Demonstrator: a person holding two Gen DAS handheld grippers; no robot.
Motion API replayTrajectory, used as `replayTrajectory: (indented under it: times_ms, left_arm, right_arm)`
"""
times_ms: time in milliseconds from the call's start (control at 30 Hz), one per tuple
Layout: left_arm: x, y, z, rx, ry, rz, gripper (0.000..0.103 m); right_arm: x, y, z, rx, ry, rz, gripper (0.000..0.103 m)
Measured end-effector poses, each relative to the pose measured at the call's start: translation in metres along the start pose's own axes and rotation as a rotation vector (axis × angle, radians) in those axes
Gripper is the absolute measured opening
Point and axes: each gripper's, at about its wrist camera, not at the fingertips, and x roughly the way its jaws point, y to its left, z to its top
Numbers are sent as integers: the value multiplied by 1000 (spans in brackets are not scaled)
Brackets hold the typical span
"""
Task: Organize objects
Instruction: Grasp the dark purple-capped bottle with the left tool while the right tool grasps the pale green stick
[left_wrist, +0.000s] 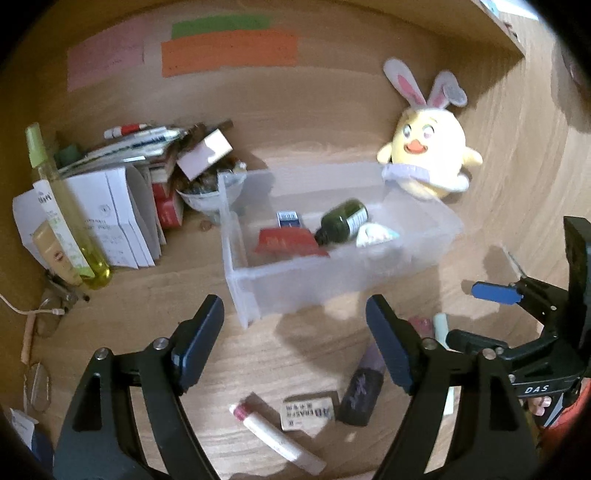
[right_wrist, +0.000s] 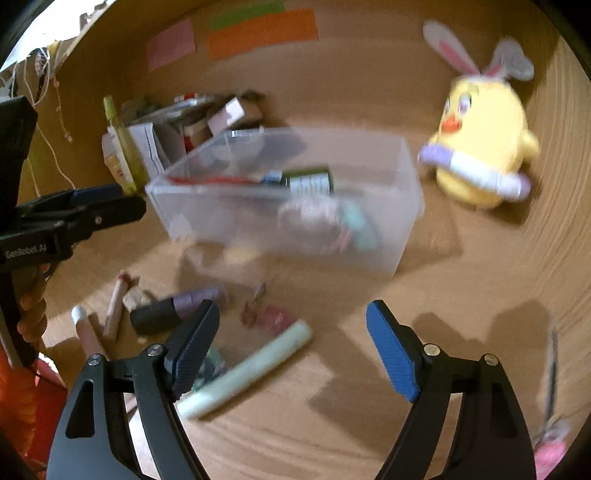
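A clear plastic bin (left_wrist: 288, 284) (right_wrist: 406, 206) stands mid-desk holding a dark green bottle (left_wrist: 343, 219) (right_wrist: 308, 181), a red packet (left_wrist: 288, 240) and a small blue box (left_wrist: 290, 218). In front of it lie a white tube with pink cap (left_wrist: 275, 439), an eraser (left_wrist: 308, 410), a dark purple tube (left_wrist: 360, 395) (right_wrist: 173, 310) and a pale green tube (right_wrist: 247, 373). My left gripper (left_wrist: 295, 339) is open and empty above these. My right gripper (right_wrist: 291, 347) is open and empty over the pale green tube; it also shows in the left wrist view (left_wrist: 495, 295).
A yellow chick plush with bunny ears (left_wrist: 428, 158) (right_wrist: 484, 147) sits right of the bin. A pile of papers, boxes and a bowl (left_wrist: 147, 184) and a yellow-green spray bottle (left_wrist: 66, 214) crowd the left. Glasses (left_wrist: 37, 380) lie at the left edge. Wooden walls enclose the desk.
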Motion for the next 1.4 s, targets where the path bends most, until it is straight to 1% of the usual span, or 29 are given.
replayTrajectory:
  times_ms: [100,167,267,400,433,467,567,633,767,800,867,933,967,1033,1133,1233,1367,1400]
  left_arm:
    - [5,-7,-9,22,28,-7,79]
    - [9,-10,-16,28,49,-30,79]
    - [19,-16,-26,28,92,-63,79]
    - [27,-21,-33,27,126,-83,79]
    - [29,-21,-34,25,134,-88,79]
    - [30,-21,-35,22,142,-94,79]
    - [33,-24,-38,26,155,-102,79]
    - [35,-25,-39,27,161,-109,79]
    - [37,-27,-42,36,172,-125,79]
    - [38,-28,-42,41,174,-125,79]
    - [41,-31,-43,53,181,-127,74]
    - [45,-34,-43,65,193,-133,65]
    - [46,-36,-43,68,197,-136,64]
    - [48,-40,-44,80,202,-137,55]
    - [48,-44,-44,91,205,-149,48]
    - [48,-47,-44,104,206,-140,41]
    - [49,-46,-44,92,203,-134,35]
    - [49,-46,-44,91,203,-133,32]
  right_arm:
    - [10,1,-10,10,45,-9,79]
    - [12,2,-12,12,59,-17,79]
    - [19,1,-13,24,111,13,79]
    - [21,-4,-16,56,126,41,78]
    - [21,-5,-15,58,124,37,76]
    - [20,-7,-15,60,123,29,69]
    - [21,-9,-14,50,124,5,59]
    - [21,-8,-14,16,129,-28,55]
    - [19,-7,-17,-30,129,-66,44]
    - [17,-7,-19,-36,130,-68,43]
    - [12,-9,-21,-24,127,-61,43]
    - [3,-12,-23,8,110,-57,44]
    - [-2,-14,-23,23,101,-55,44]
    - [-11,-15,-24,34,84,-55,44]
    - [-16,-10,-32,27,98,-55,45]
    - [-10,-5,-39,40,120,-44,45]
    - [-11,2,-47,27,99,-70,45]
    - [-12,3,-48,18,95,-71,45]
